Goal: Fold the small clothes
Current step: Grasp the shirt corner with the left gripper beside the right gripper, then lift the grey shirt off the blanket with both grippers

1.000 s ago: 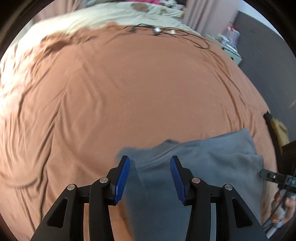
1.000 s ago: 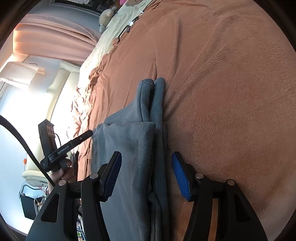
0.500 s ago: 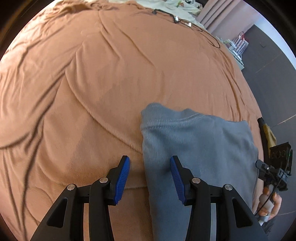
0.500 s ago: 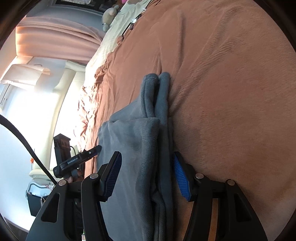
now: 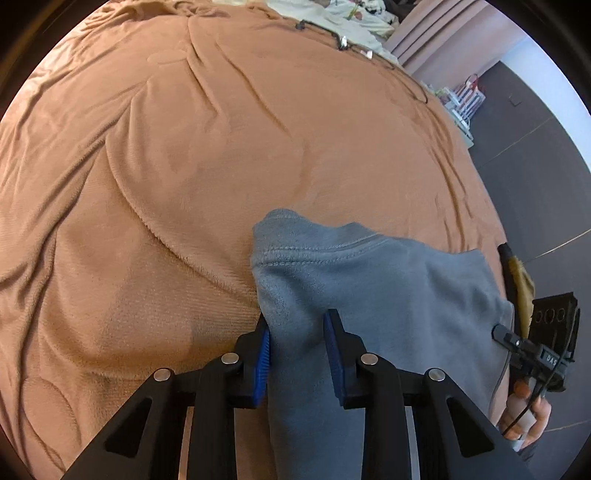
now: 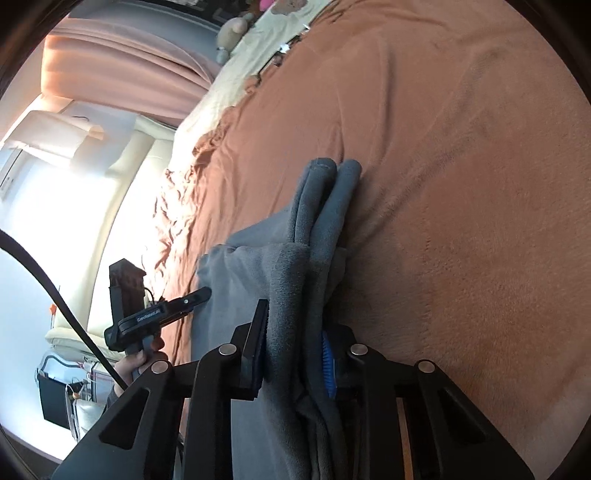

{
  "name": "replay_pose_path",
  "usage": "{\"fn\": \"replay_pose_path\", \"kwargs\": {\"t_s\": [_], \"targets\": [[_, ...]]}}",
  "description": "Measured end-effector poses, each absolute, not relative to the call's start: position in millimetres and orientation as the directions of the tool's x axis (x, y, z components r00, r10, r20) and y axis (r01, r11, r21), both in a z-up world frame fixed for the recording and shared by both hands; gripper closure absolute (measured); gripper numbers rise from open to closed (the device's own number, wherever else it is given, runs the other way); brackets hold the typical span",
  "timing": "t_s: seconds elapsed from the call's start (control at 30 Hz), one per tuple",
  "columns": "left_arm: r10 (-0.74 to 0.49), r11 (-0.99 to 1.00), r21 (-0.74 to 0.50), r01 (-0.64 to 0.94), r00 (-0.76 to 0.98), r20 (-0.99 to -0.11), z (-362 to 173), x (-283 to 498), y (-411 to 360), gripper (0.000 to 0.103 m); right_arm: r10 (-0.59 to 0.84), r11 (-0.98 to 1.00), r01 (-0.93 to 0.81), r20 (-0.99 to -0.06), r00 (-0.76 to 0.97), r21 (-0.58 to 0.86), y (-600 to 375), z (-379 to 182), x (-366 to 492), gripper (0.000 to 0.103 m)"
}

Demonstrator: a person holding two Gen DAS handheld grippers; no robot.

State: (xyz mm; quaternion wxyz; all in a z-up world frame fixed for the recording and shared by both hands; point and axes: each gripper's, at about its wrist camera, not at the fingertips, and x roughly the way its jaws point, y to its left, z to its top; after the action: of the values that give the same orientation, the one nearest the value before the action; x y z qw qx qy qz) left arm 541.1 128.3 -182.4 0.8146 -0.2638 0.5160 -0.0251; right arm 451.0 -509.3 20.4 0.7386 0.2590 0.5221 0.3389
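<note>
A grey fleece garment (image 5: 388, 288) lies folded on the brown blanket (image 5: 184, 166) near the bed's edge. My left gripper (image 5: 297, 332) is shut on its left edge, the cloth bunched between the blue pads. In the right wrist view the same grey garment (image 6: 291, 266) shows stacked layers, and my right gripper (image 6: 293, 332) is shut on that thick fold. The right gripper's body (image 5: 532, 350) appears at the far right of the left wrist view, and the left gripper's body (image 6: 147, 317) at the left of the right wrist view.
The brown blanket (image 6: 461, 184) covers most of the bed. Cables (image 5: 343, 40) and a cream sheet (image 5: 332, 14) lie at the far end. Pink curtains (image 6: 122, 70) and a bright window (image 6: 55, 206) are beside the bed, and a dark floor (image 5: 535, 147) lies off its edge.
Both grippers went from open around the grey garment to shut on its edges. The left gripper also moved in lower and closer to the cloth.
</note>
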Motion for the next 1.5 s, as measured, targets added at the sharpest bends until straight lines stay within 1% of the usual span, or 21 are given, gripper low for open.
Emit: {"fn": "replay_pose_path", "kwargs": {"t_s": [0.07,0.13,0.23,0.3,0.37,0.4,0.5,0.67,0.7,0.73,0.8,0.83,0.87,0.9,0.97,1.07,1.23,1.5], "targets": [[-0.332,0.851,-0.476,-0.219,0.478,-0.813,-179.1,539.2,128.4,0.074,0.754,0.656,-0.211,-0.616,0.229,0.725,-511.8,17.3,449.0,0.081],[-0.315,0.861,-0.456,-0.224,0.468,-0.825,-178.2,539.1,128.1,0.074,0.734,0.677,-0.175,-0.642,0.22,0.715,-513.5,9.5,449.3,0.081],[-0.318,0.866,-0.447,-0.222,0.447,-0.836,-181.9,541.4,125.3,0.074,0.741,0.67,-0.165,-0.64,0.203,0.724,-507.5,8.3,450.7,0.079],[-0.315,0.866,-0.445,-0.229,0.44,-0.841,-187.0,543.6,124.2,0.073,0.749,0.662,-0.165,-0.635,0.189,0.732,-502.4,6.6,453.4,0.073],[-0.323,0.856,-0.459,-0.237,0.449,-0.833,-191.8,546.0,125.4,0.071,0.763,0.646,-0.155,-0.623,0.174,0.748,-501.0,3.4,457.3,0.071],[-0.328,0.848,-0.471,-0.242,0.457,-0.827,-193.4,547.8,126.4,0.07,0.768,0.639,-0.153,-0.617,0.171,0.754,-500.6,2.4,459.9,0.071],[-0.347,0.83,-0.499,-0.248,0.47,-0.811,-196.2,556.3,130.3,0.07,0.781,0.623,-0.145,-0.601,0.172,0.769,-500.3,-1.7,468.5,0.071],[-0.368,0.804,-0.542,-0.244,0.512,-0.776,-202.0,559.9,136.0,0.07,0.767,0.641,-0.176,-0.614,0.189,0.747,-490.4,-3.5,473.3,0.071],[-0.367,0.801,-0.548,-0.243,0.523,-0.769,-202.4,558.6,136.9,0.071,0.764,0.644,-0.18,-0.616,0.193,0.743,-489.0,-3.3,472.1,0.071],[-0.362,0.802,-0.546,-0.243,0.529,-0.768,-201.9,557.9,136.6,0.073,0.758,0.652,-0.186,-0.622,0.197,0.735,-487.5,-2.1,470.8,0.072],[-0.346,0.815,-0.529,-0.234,0.537,-0.769,-199.9,556.6,135.3,0.081,0.743,0.669,-0.196,-0.636,0.207,0.717,-485.7,-0.7,469.4,0.079],[-0.344,0.817,-0.529,-0.23,0.542,-0.767,-199.2,555.5,134.8,0.083,0.734,0.679,-0.201,-0.645,0.213,0.706,-485.1,1.2,467.6,0.081],[-0.349,0.812,-0.538,-0.228,0.548,-0.76,-198.8,553.9,136.1,0.089,0.726,0.687,-0.206,-0.651,0.219,0.697,-483.6,3.3,465.9,0.085],[-0.355,0.805,-0.547,-0.228,0.553,-0.754,-198.3,552.6,137.6,0.092,0.722,0.692,-0.211,-0.654,0.228,0.69,-482.3,6.0,463.8,0.088],[-0.364,0.796,-0.562,-0.223,0.565,-0.74,-195.6,547.8,140.9,0.094,0.711,0.703,-0.232,-0.659,0.245,0.672,-474.3,15.5,458.9,0.089],[-0.365,0.796,-0.567,-0.209,0.583,-0.726,-188.5,540.4,142.3,0.095,0.69,0.724,-0.258,-0.667,0.28,0.64,-467.5,27.4,449.5,0.09],[-0.375,0.791,-0.587,-0.175,0.619,-0.69,-162.3,526.8,142.9,0.096,0.63,0.776,-0.336,-0.685,0.366,0.535,-444.2,57.4,416.8,0.091],[-0.38,0.801,-0.587,-0.114,0.66,-0.648,-112.7,501.1,133.3,0.096,0.601,0.798,-0.373,-0.662,0.448,0.473,-425.3,91.6,373.1,0.092]]}}
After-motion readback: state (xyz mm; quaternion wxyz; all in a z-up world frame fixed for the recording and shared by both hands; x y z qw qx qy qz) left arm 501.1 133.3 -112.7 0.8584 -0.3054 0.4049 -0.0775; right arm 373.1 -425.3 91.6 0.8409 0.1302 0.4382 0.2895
